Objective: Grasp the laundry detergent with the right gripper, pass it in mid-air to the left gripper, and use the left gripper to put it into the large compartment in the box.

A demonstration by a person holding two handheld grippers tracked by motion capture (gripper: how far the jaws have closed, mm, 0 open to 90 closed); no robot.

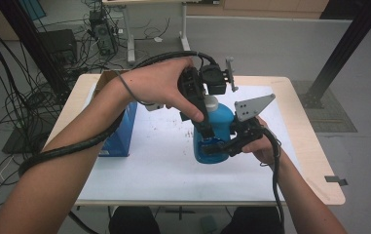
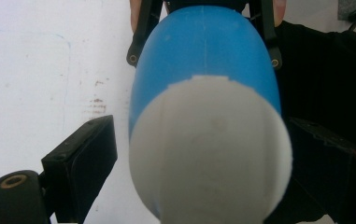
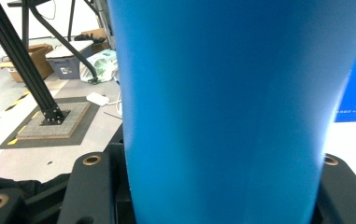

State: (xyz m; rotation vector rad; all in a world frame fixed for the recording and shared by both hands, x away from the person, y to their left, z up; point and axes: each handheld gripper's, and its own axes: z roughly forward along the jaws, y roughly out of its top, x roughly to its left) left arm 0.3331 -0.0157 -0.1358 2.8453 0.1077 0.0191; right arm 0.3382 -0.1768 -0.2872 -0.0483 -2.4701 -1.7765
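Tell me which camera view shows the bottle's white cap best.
The left gripper view: the rounded white plastic cap faces the camera between the jaws. The high view shows a sliver of it behind the hand. The right gripper view gives the blue bottle's body.

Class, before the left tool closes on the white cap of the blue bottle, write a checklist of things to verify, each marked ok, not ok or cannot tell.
1. Right tool clamps the blue bottle low on its body: ok.
2. Bottle stands upright on the table: ok.
3. White cap sits between the left tool's jaws: ok.
4. Left tool's jaws stand apart, off the cap on the side that shows: ok.
5. Cap screwed tight or loose: cannot tell.
6. Blue box stands apart from the bottle: ok.
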